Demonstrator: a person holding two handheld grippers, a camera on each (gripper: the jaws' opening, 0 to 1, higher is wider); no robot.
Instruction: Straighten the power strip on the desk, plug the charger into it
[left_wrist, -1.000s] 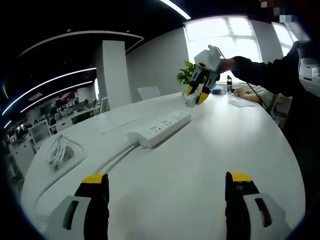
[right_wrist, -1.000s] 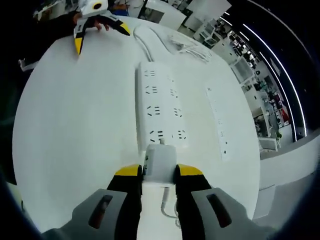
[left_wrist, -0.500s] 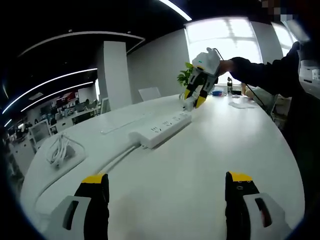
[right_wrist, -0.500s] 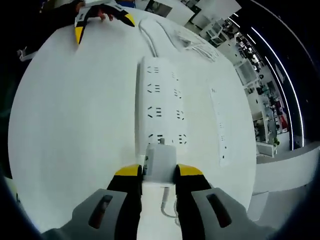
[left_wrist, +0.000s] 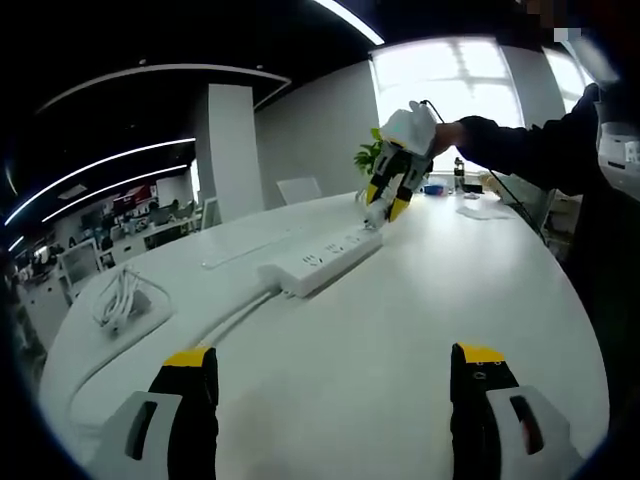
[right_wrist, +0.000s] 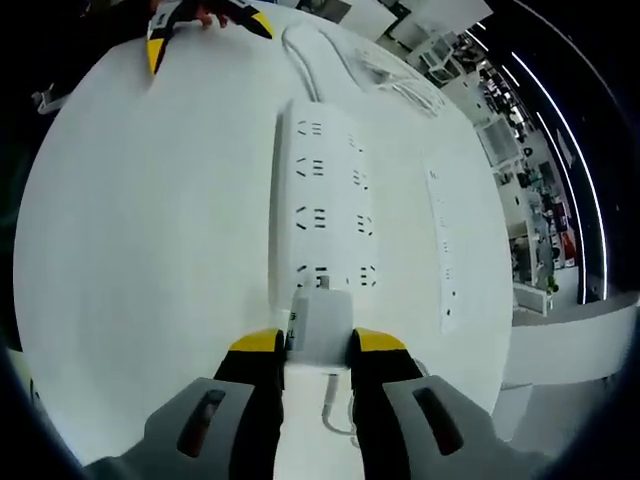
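A white power strip (right_wrist: 320, 205) lies flat on the white desk (right_wrist: 150, 250), running away from me in the right gripper view. My right gripper (right_wrist: 306, 345) is shut on a white charger (right_wrist: 320, 325), held just above the strip's near end sockets. In the left gripper view the same strip (left_wrist: 322, 260) lies mid-desk, and the right gripper (left_wrist: 385, 203) hovers over its far end with the charger. My left gripper (left_wrist: 325, 375) stands open low over the desk, nothing between its fingers. It appears far off as the left gripper (right_wrist: 195, 25) in the right gripper view.
The strip's cable (left_wrist: 220, 325) trails toward a coiled white cable (left_wrist: 118, 300) at the desk's left edge. A second slim white strip (right_wrist: 443, 250) lies beside the main one. A person's dark sleeve (left_wrist: 520, 145) reaches in from the right. A plant (left_wrist: 368, 152) stands at the far edge.
My right gripper has lowered the charger closer to the strip's end sockets. The left gripper has stayed still and open.
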